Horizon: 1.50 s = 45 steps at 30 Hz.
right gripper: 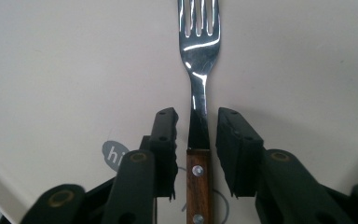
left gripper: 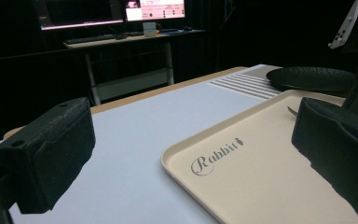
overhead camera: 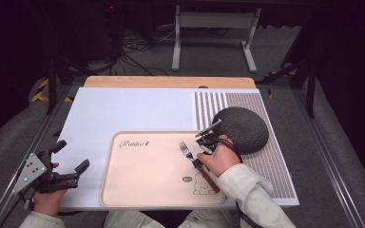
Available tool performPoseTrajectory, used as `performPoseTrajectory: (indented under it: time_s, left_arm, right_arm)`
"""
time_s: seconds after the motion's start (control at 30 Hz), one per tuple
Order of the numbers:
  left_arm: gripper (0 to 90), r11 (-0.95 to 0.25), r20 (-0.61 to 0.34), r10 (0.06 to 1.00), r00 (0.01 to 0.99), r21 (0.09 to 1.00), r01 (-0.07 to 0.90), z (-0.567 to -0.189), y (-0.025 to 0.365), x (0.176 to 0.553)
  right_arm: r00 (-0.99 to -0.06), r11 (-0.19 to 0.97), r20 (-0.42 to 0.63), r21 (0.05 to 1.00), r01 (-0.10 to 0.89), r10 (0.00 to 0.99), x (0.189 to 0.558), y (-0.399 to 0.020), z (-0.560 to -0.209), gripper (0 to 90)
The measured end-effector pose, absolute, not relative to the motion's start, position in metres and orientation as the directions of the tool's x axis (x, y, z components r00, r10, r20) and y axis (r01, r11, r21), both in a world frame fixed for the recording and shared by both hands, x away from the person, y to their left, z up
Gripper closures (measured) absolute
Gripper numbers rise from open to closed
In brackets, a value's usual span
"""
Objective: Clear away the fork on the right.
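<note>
Low over tray (overhead camera: 123,190), right claw (right gripper: 196,126) astride fork (right gripper: 198,51), pads apart

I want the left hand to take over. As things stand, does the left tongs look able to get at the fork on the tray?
Probably yes. The left tongs stand open off the tray's left edge, with bare tray up to the fork. But the right tongs straddle its neck, so only the tines look free.

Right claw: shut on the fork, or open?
Open. The right claw straddles the fork lying on the tray, with a gap showing on each side.
</note>
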<state>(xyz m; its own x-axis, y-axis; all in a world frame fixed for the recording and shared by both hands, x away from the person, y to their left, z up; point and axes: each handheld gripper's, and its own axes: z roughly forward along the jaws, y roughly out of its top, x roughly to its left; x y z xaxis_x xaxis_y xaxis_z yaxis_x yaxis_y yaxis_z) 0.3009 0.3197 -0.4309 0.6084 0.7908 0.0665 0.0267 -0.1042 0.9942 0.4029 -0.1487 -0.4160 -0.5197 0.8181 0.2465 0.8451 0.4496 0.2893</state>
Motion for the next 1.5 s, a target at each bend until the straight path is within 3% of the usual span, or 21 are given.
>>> performPoseTrajectory:
  time_s: [0.27, 0.33, 0.37, 0.47, 0.7, 0.8, 0.9, 1.4, 1.5]
  left_arm:
    - [0.1, -0.101, 0.066, 0.791, 0.608, 0.995, 0.024, -0.431, 0.32, 0.301]
    - [0.1, -0.101, 0.066, 0.791, 0.608, 0.995, 0.024, -0.431, 0.32, 0.301]
    - [0.1, -0.101, 0.066, 0.791, 0.608, 0.995, 0.024, -0.431, 0.32, 0.301]
    - [0.0, -0.101, 0.065, 0.791, 0.608, 0.995, 0.024, -0.431, 0.32, 0.301]
    - [0.1, -0.099, 0.064, 0.792, 0.607, 0.995, 0.024, -0.431, 0.32, 0.301]
    - [0.1, -0.1, 0.064, 0.79, 0.609, 0.995, 0.025, -0.431, 0.32, 0.301]
    - [0.1, -0.099, 0.064, 0.791, 0.609, 0.995, 0.024, -0.431, 0.32, 0.301]
    - [0.1, -0.104, 0.065, 0.789, 0.61, 0.994, 0.028, -0.431, 0.32, 0.301]
    - [0.1, -0.1, 0.062, 0.79, 0.61, 0.995, 0.028, -0.431, 0.32, 0.301]
  right_arm:
    - [-0.539, 0.452, 0.23, 0.341, 0.824, 0.81, 0.402, -0.148, -0.405, 53.3]
    - [-0.563, 0.466, 0.212, 0.374, 0.802, 0.799, 0.402, -0.148, -0.401, 44.7]
    - [-0.563, 0.466, 0.212, 0.374, 0.802, 0.799, 0.402, -0.148, -0.401, 44.7]
    - [-0.619, 0.505, 0.164, 0.44, 0.742, 0.768, 0.403, -0.145, -0.395, 29.8]
    - [-0.72, 0.563, 0.109, 0.549, 0.618, 0.685, 0.408, -0.141, -0.388, 22.0]
    - [-0.79, 0.595, 0.075, 0.616, 0.516, 0.608, 0.411, -0.139, -0.386, 30.7]
    - [-0.831, 0.61, 0.05, 0.655, 0.446, 0.553, 0.412, -0.134, -0.384, 31.0]
    - [-0.902, 0.662, 0.024, 0.67, 0.334, 0.431, 0.415, -0.114, -0.39, 26.1]
    - [-0.911, 0.682, 0.023, 0.655, 0.325, 0.413, 0.416, -0.11, -0.393, 32.8]
